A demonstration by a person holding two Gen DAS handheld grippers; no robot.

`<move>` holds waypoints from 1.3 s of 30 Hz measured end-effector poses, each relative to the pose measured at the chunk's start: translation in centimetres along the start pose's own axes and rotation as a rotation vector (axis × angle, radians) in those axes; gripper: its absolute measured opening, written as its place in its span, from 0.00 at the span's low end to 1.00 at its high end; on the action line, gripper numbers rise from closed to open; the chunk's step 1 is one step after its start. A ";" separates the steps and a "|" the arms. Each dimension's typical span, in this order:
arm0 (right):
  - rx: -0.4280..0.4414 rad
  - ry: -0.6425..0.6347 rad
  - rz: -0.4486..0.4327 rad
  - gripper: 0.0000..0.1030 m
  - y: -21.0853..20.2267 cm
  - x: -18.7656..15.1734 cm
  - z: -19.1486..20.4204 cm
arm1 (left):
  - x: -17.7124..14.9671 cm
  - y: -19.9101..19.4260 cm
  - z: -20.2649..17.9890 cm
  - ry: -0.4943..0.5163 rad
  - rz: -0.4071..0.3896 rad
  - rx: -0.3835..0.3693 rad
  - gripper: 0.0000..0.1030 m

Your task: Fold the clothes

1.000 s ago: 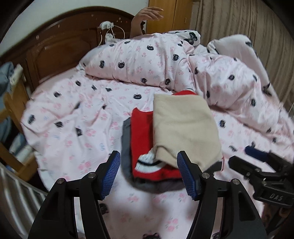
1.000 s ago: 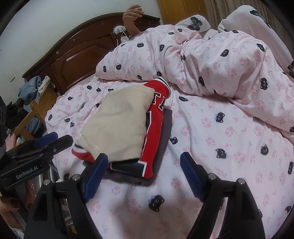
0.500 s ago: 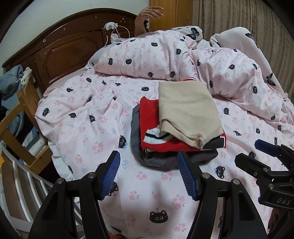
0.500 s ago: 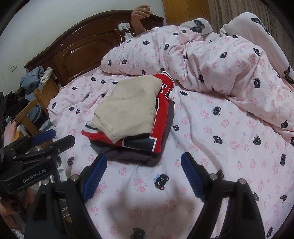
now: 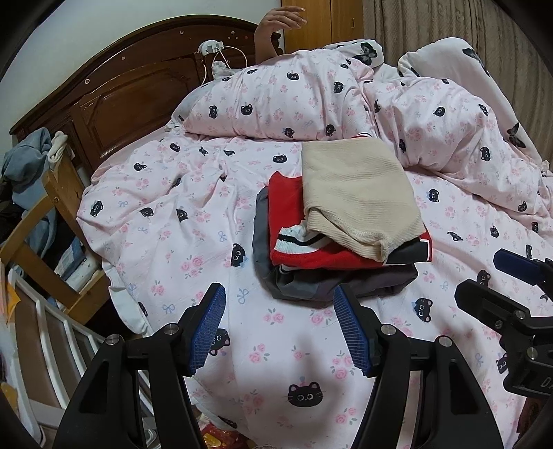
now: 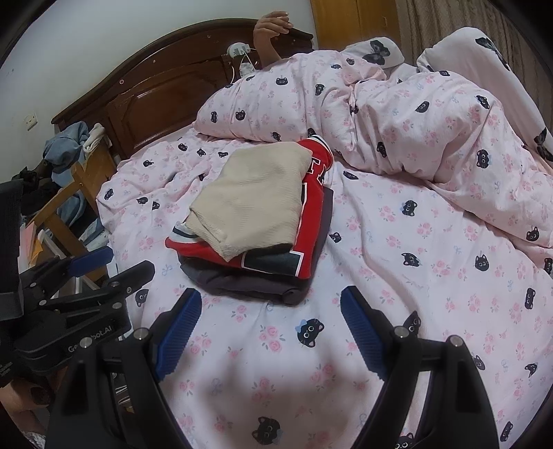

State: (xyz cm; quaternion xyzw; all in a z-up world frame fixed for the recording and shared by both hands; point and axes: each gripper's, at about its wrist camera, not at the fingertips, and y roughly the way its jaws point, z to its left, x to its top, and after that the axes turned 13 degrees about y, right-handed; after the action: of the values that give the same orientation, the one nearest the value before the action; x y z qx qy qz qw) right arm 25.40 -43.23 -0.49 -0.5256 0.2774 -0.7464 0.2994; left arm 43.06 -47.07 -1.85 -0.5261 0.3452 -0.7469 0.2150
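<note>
A stack of folded clothes lies on the pink cat-print bed sheet (image 5: 179, 221). On top is a beige knit garment (image 5: 356, 193), under it a red jersey (image 5: 290, 221) with black and white trim, and at the bottom a dark grey garment (image 5: 331, 283). The right wrist view shows the same beige garment (image 6: 255, 197), red jersey (image 6: 311, 214) and grey garment (image 6: 262, 286). My left gripper (image 5: 280, 328) hangs open in front of the stack, holding nothing. My right gripper (image 6: 266, 328) is open too, just short of the stack's near edge.
A bunched pink duvet (image 5: 345, 100) fills the far side of the bed. A person's hand (image 5: 280, 20) rests on the dark wooden headboard (image 5: 124, 96). A wooden chair (image 5: 41, 214) draped with blue clothes stands at the bed's left edge.
Both grippers have pulled back from the stack, toward the foot of the bed. The stack now lies farther away, clear of the fingers. Both stayed open.
</note>
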 end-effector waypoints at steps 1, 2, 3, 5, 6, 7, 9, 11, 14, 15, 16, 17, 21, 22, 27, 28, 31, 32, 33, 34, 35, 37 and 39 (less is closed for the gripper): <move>0.000 0.000 0.000 0.82 0.0 0.0 0.0 | 0.0 0.0 0.0 0.000 -0.001 0.000 0.58; 0.001 -0.001 0.000 0.82 0.0 0.0 0.0 | 0.0 -0.1 0.0 -0.001 -0.003 0.000 0.58; 0.002 0.000 0.001 0.82 0.0 0.1 0.0 | 0.1 -0.1 0.0 -0.003 -0.004 -0.002 0.58; 0.002 -0.001 0.002 0.82 0.0 0.1 0.0 | 0.2 -0.2 0.0 -0.003 -0.006 -0.003 0.58; 0.002 -0.002 0.002 0.82 0.0 0.1 0.0 | 0.2 -0.1 0.1 -0.003 -0.006 -0.002 0.58; 0.003 -0.004 0.003 0.82 0.1 0.2 0.0 | 0.2 -0.1 0.1 -0.002 -0.006 -0.001 0.58; 0.003 -0.006 0.006 0.82 0.2 0.1 0.0 | 0.3 0.0 0.1 -0.003 -0.006 0.000 0.58; 0.002 -0.008 0.009 0.82 0.3 0.1 0.1 | 0.3 0.1 0.1 -0.007 -0.006 0.001 0.58; 0.002 -0.011 0.013 0.82 0.4 0.1 0.1 | 0.3 0.3 0.2 -0.011 -0.007 0.000 0.58; 0.001 -0.012 0.014 0.82 0.5 0.1 0.1 | 0.2 0.3 0.1 -0.011 -0.007 0.001 0.58; 0.001 -0.013 0.015 0.82 0.5 0.1 0.1 | 0.2 0.4 0.1 -0.011 -0.007 0.001 0.58; 0.001 -0.014 0.017 0.82 0.6 0.1 0.2 | 0.2 0.4 0.0 -0.010 -0.007 0.002 0.58; 0.005 -0.012 0.024 0.82 0.8 0.1 0.1 | 0.1 0.4 0.0 -0.008 -0.008 0.005 0.58; 0.006 -0.010 0.025 0.82 0.8 0.0 0.1 | 0.1 0.4 0.0 -0.009 -0.009 0.006 0.58; 0.006 -0.008 0.027 0.82 1.0 0.0 0.0 | 0.2 0.4 0.0 -0.011 -0.009 0.005 0.58; 0.008 -0.008 0.027 0.82 1.0 0.0 0.0 | 0.2 0.4 0.0 -0.012 -0.008 0.004 0.58; 0.009 -0.007 0.027 0.82 1.0 0.0 0.0 | 0.2 0.4 -0.1 -0.008 -0.007 0.003 0.58; 0.009 -0.006 0.027 0.82 1.0 0.0 -0.1 | 0.2 0.4 -0.1 -0.007 -0.007 0.003 0.58; 0.008 -0.006 0.027 0.82 1.0 0.0 -0.1 | 0.2 0.4 -0.1 -0.006 -0.007 0.004 0.58; 0.009 -0.006 0.027 0.82 1.0 -0.1 -0.1 | 0.2 0.4 -0.2 -0.006 -0.008 0.002 0.58; 0.009 -0.005 0.028 0.82 1.0 -0.1 -0.1 | 0.2 0.3 -0.2 -0.005 -0.007 0.003 0.58; 0.009 -0.002 0.029 0.82 1.0 -0.1 -0.2 | 0.3 0.4 -0.3 -0.003 -0.007 0.004 0.58; 0.009 0.000 0.030 0.82 1.0 -0.1 -0.3 | 0.2 0.4 -0.3 -0.004 -0.006 0.004 0.58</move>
State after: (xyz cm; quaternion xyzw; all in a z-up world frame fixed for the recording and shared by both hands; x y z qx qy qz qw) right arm 25.29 -43.79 -1.36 -0.5202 0.2818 -0.7430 0.3129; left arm 42.70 -47.41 -2.02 -0.5283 0.3415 -0.7472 0.2145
